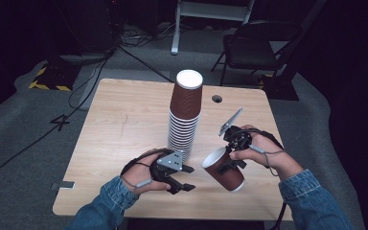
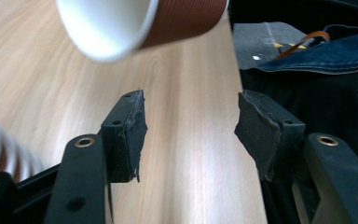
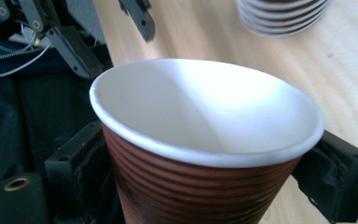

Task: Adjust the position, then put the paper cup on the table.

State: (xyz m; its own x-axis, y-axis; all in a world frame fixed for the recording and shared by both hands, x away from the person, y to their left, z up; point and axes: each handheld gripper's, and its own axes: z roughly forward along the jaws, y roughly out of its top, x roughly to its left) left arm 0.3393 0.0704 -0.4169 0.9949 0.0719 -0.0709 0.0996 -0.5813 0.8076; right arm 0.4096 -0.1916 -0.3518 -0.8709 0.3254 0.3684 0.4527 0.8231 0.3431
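The high view is dim: the floor and room around the wooden table (image 1: 124, 124) sink toward black, strongest at 9 and 3 o'clock, while the tabletop is evenly lit from overhead. The stack of cups (image 1: 185, 115) throws hardly any shadow; its white top glares slightly. That picture is soft and grainy. In the left gripper view the tabletop is bright with a pale sheen at 6 o'clock; the cup (image 2: 121, 23) at 12 o'clock is blurred, the pads (image 2: 130, 135) sharp. In the right gripper view the cup's white inside is washed out by glare, the background at 1 o'clock defocused.

Left gripper (image 1: 184, 178) jaws apart; right gripper (image 1: 230, 160) clamped.
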